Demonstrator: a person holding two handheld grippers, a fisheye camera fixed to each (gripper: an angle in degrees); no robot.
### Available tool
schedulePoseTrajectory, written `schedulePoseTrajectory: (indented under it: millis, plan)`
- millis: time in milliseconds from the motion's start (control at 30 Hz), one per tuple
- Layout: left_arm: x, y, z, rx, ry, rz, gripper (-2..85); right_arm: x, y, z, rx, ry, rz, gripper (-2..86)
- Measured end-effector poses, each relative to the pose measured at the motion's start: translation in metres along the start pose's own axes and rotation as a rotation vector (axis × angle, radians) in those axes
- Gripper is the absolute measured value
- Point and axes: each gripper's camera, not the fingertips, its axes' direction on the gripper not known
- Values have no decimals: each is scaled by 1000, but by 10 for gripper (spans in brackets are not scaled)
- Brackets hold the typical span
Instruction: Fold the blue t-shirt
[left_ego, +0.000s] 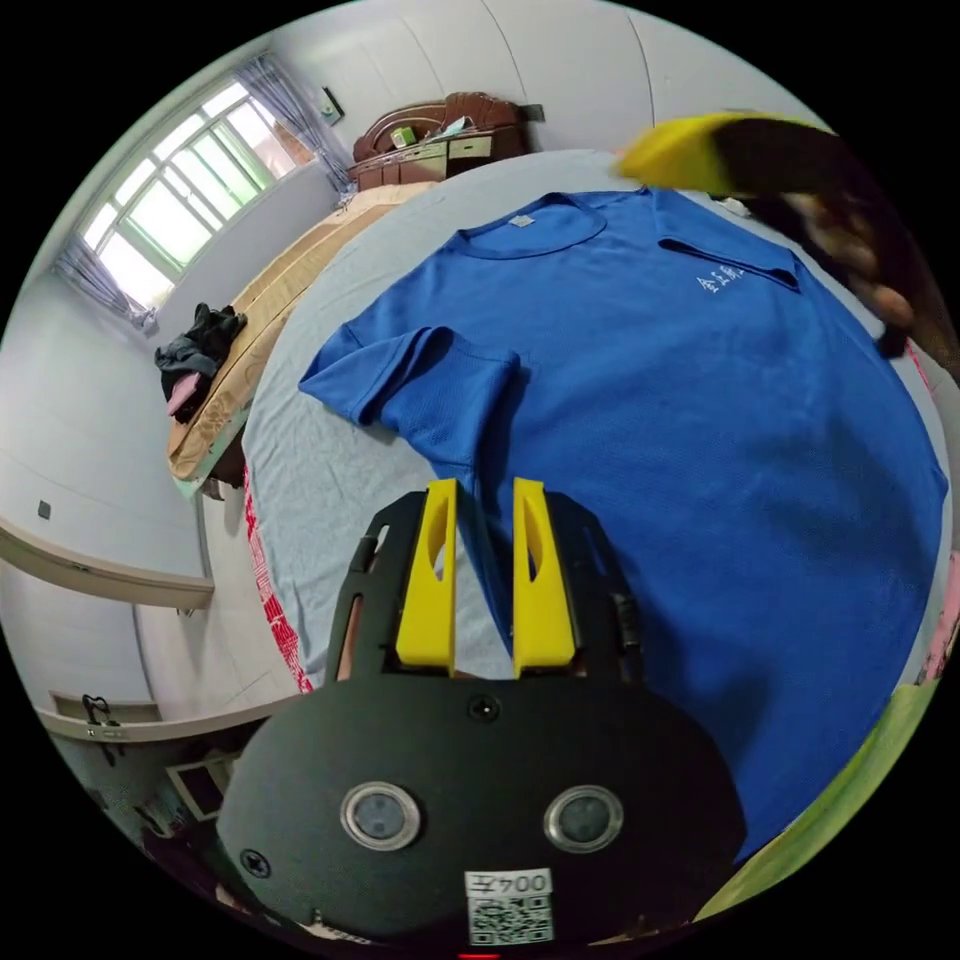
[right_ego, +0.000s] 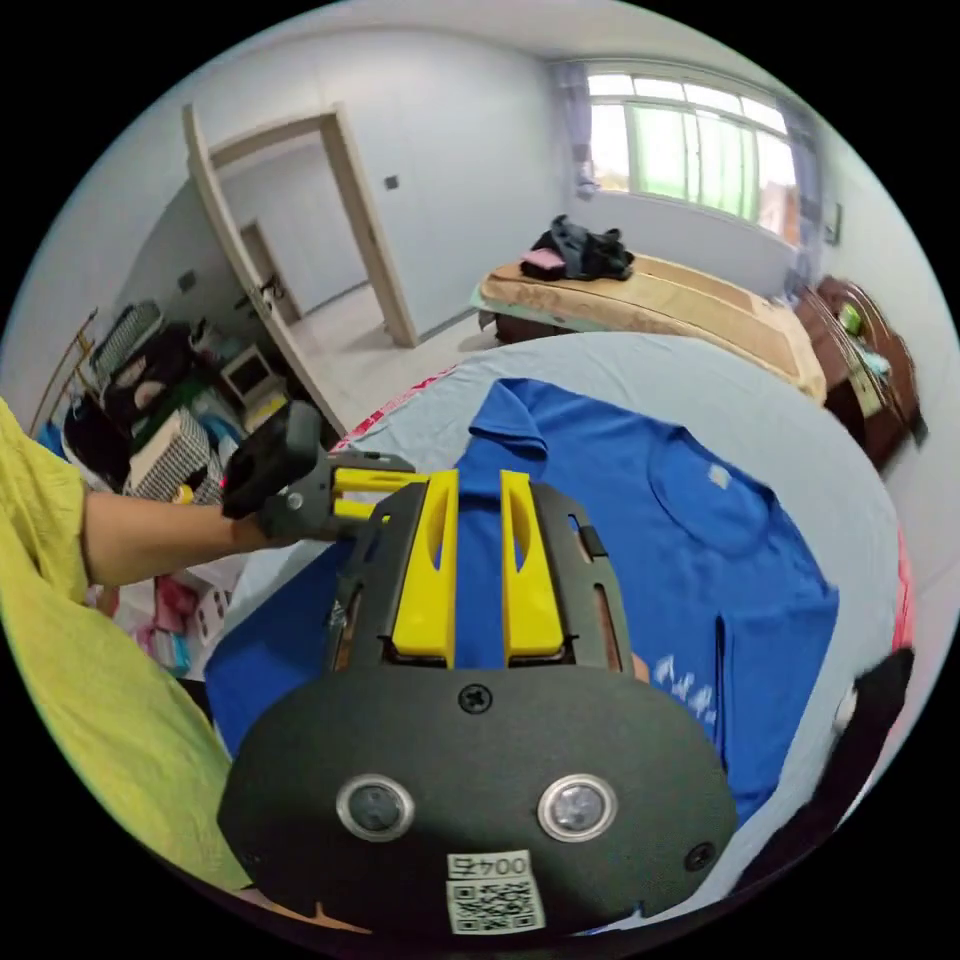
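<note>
Blue t-shirt (left_ego: 640, 400) spread face-up on grey-covered bed (left_ego: 320, 500), one sleeve already turned in. Left claw (left_ego: 485, 575) slightly parted over side hem, gripping nothing. Right claw (right_ego: 478, 570) likewise, empty. Best pinching hem cleanly before lifting.

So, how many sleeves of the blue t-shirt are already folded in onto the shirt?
1. The sleeve near the white print lies folded onto the blue t-shirt. The other sleeve lies spread out on the grey sheet, ahead of the left gripper.
</note>
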Motion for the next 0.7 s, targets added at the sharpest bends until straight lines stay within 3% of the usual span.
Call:
schedulePoseTrajectory:
  millis: [300, 467, 600, 700]
  plan:
    - [3, 42, 1, 105, -145, 27, 41, -81, -79, 196, -205, 182, -393, 102]
    - [-20, 54, 1, 109, -96, 3, 42, -102, -73, 264, -300, 308, -551, 93]
    - [-46, 64, 1, 107, -46, -47, 58, -94, -74, 275, -252, 389, -523, 29]
    - [-70, 71, 3, 91, 31, -114, 70, -57, -84, 250, -167, 302, -322, 17]
